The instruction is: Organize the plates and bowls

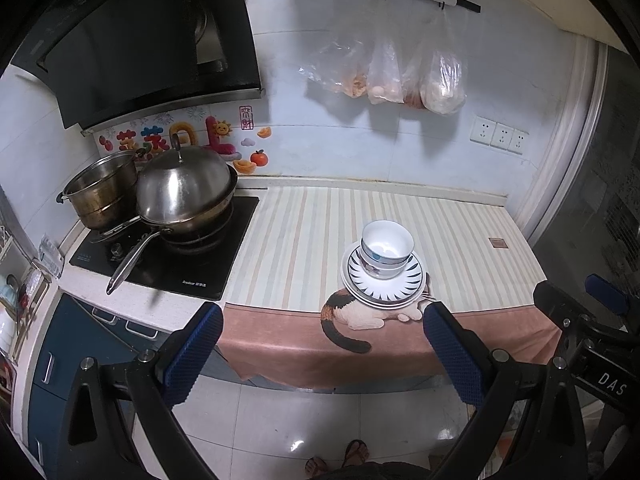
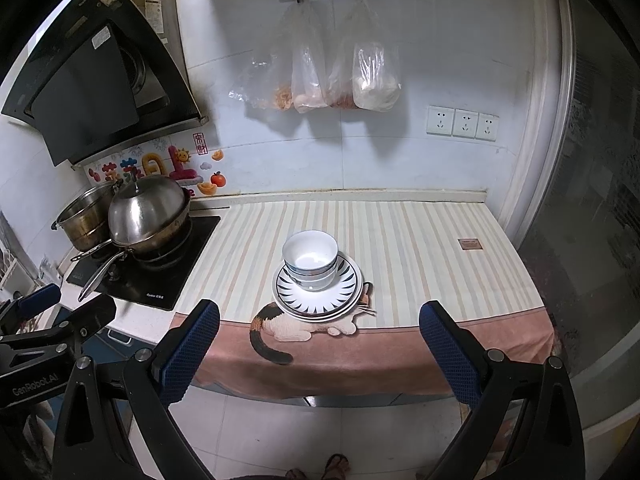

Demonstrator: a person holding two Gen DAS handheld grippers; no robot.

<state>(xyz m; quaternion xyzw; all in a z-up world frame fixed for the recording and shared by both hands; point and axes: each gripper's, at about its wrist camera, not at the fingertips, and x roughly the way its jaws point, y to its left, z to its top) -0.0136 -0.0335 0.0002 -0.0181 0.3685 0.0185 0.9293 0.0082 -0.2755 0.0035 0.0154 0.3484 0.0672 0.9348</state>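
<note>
A stack of white bowls (image 1: 386, 247) sits nested on a stack of plates (image 1: 384, 285) with a black ray pattern, on the striped counter cloth (image 1: 304, 232). The same bowls (image 2: 311, 258) and plates (image 2: 320, 295) show in the right wrist view. My left gripper (image 1: 322, 342) is open and empty, held back over the floor in front of the counter edge. My right gripper (image 2: 319, 346) is also open and empty, level with the front edge, short of the stack. The right gripper shows at the left view's right side (image 1: 580, 312).
A hob (image 1: 168, 252) at the left carries a lidded wok (image 1: 186, 196) with a long handle and a steel pot (image 1: 100, 192). A range hood (image 1: 132, 44) hangs above. Plastic bags (image 1: 400, 72) hang on the wall. Sockets (image 1: 500, 136) sit at the right. Glass door (image 2: 600, 200) at the right.
</note>
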